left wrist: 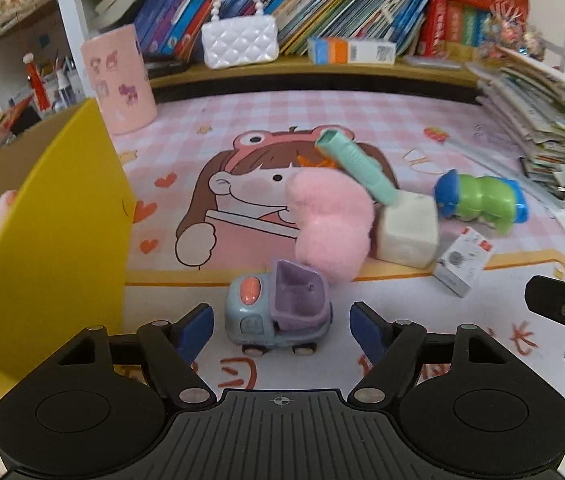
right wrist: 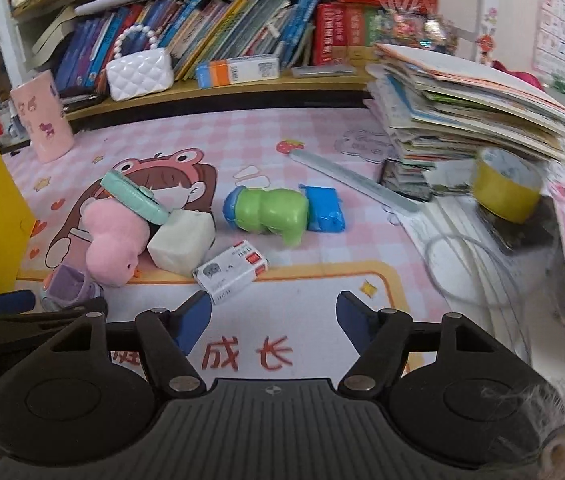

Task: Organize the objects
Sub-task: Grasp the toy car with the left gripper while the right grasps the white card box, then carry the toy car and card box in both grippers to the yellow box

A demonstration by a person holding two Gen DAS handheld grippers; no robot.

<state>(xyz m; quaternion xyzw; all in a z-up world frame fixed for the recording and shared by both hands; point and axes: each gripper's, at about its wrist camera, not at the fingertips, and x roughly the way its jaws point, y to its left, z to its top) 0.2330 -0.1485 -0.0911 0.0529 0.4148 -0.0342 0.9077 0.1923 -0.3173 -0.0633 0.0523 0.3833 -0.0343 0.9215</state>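
Left wrist view: we're holding the left tongs point(left wrist: 281, 326) released, jaws apart w/ nothing gripped. The small blue-and-purple plastic toy truck point(left wrist: 278, 314) is sitting on the pink cartoon-print desk point(left wrist: 242, 120) right betw. the blue pads, untouched. Just behind it we're seeing a fluffy pink plush toy point(left wrist: 332, 220), leaning against a cream foam cube point(left wrist: 408, 230), w/ a mint-green plastic tube point(left wrist: 356, 164) propped tilted on top. A green-and-blue plastic caterpillar toy point(left wrist: 482, 200) is lying farther right, a small white card box point(left wrist: 462, 260) near it. A yellow cardboard box flap point(left wrist: 54, 232) is standing at left.

Right wrist view: we're keeping the right tongs point(right wrist: 273, 322) released too, empty over bare desk. The white card box is lying just ahead of the left pad; the caterpillar toy is beyond it, well apart. A roll of yellow tape point(right wrist: 508, 184) is resting at right beside a stack of books point(right wrist: 462, 108).
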